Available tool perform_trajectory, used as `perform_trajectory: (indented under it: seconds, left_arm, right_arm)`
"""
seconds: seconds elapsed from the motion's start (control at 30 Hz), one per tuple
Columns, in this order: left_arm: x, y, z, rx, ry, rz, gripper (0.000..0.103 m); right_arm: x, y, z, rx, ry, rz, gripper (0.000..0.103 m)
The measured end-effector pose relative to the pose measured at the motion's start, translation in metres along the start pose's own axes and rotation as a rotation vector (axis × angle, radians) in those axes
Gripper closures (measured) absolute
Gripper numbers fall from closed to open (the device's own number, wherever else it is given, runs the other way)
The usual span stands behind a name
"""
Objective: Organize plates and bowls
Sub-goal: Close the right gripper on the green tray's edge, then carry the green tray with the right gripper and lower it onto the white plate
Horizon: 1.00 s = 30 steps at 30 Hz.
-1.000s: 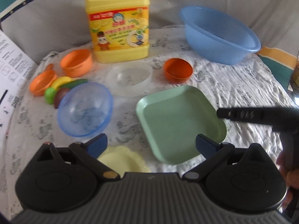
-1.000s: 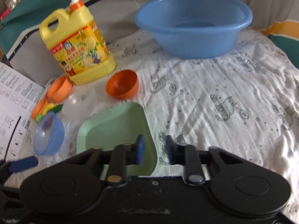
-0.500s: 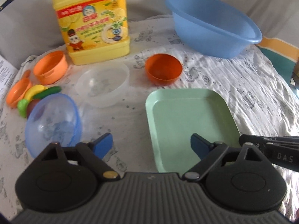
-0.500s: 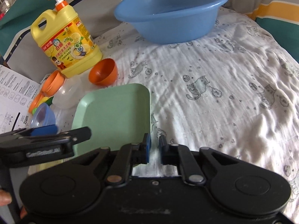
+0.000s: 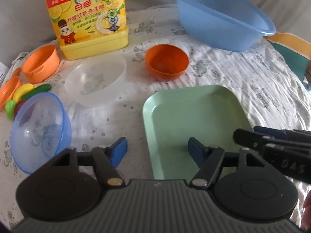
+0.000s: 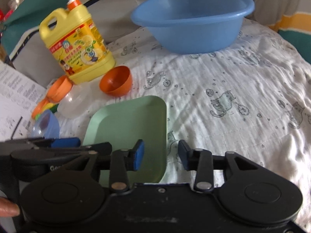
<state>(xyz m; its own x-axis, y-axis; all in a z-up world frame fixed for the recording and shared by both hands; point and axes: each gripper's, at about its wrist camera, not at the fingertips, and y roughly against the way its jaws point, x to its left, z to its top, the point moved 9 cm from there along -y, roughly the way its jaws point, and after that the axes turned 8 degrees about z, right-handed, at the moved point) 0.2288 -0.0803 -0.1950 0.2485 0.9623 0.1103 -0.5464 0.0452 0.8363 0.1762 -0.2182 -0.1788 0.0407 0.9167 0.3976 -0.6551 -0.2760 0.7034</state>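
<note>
While the green plate (image 5: 196, 114) lies flat on the printed cloth (image 6: 243, 89), the left claw (image 5: 157, 150), just narrowing, straddles its near-left rim without pressing; the right claw (image 6: 161, 155), just widening, straddles its right edge, pinching nothing.

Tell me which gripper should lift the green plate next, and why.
Left, probably. The left gripper straddles the green plate's near-left rim, jaws just closing on it. The right gripper, over the opposite rim, has just been opening.
</note>
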Motion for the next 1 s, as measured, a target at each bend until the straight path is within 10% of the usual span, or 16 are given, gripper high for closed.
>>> perform_trajectory:
  seconds: [0.1, 1.0]
  left_arm:
    - [-0.006, 0.003, 0.001, -0.01, -0.009, -0.026, 0.059]
    - [0.009, 0.081, -0.024, -0.033, 0.012, 0.002, 0.062]
  right_arm:
    - [0.005, -0.003, 0.001, 0.022, 0.02, -0.045, 0.064]
    - [0.045, 0.056, -0.013, 0.026, 0.015, -0.03, 0.079]
